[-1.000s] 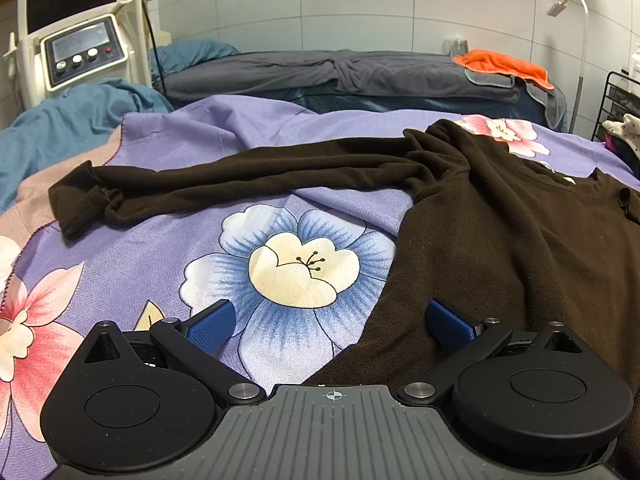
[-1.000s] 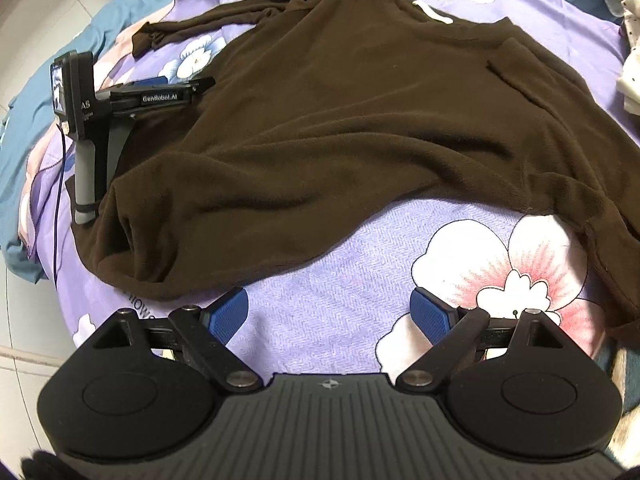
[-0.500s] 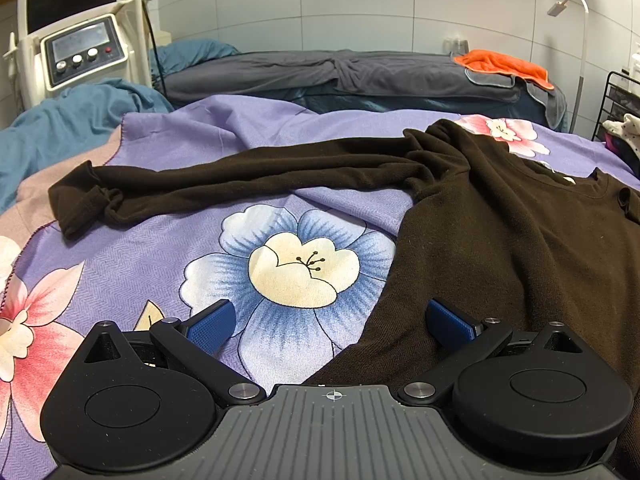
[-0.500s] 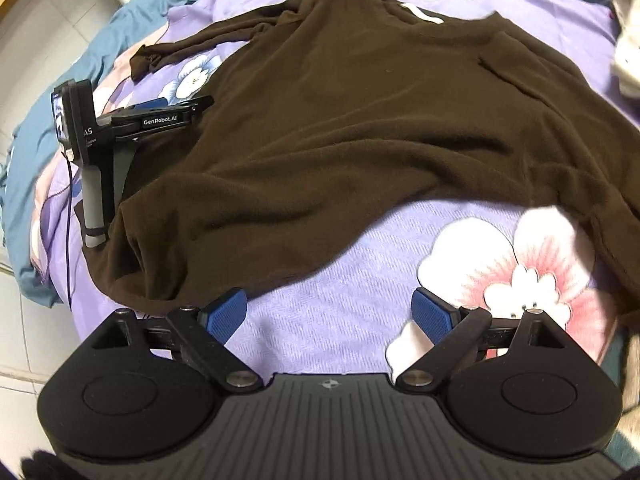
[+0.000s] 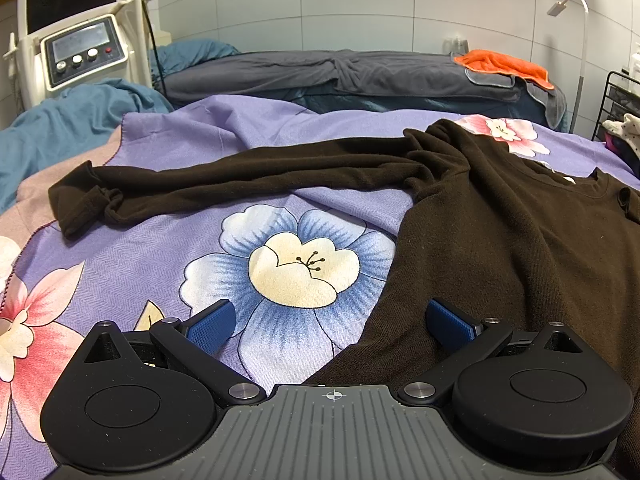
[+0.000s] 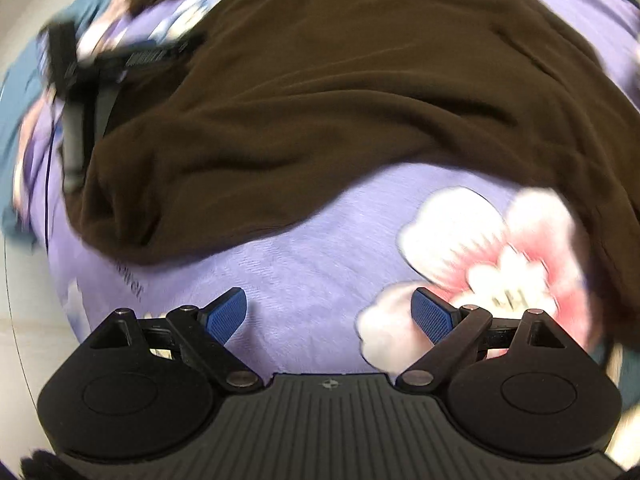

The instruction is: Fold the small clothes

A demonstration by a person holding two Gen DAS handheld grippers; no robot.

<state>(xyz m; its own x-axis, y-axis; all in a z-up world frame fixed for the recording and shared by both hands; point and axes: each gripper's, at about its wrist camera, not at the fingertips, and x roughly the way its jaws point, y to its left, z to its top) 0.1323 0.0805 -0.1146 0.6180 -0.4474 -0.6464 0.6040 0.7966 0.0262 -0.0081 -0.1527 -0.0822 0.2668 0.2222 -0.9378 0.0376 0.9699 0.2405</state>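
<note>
A dark brown long-sleeved knit sweater (image 5: 520, 240) is seen spread, rumpled and unfolded, across a purple bedspread printed with large flowers (image 5: 168, 264), one sleeve (image 5: 240, 184) stretched out to the side and the neckline at the far end. The left gripper (image 5: 328, 320) is held low at the garment's side edge, its blue-padded fingers (image 5: 210, 322) spread apart with nothing between them; one pad sits over brown cloth, the other over the bedspread. The right gripper (image 6: 330, 314) is likewise parted and empty above bare bedspread just short of the wavy hem (image 6: 280, 224), in a view smeared by motion blur. A pinch taken here is judged likely to gather bedspread along with knit, or only one layer, dragging the fold askew.
</note>
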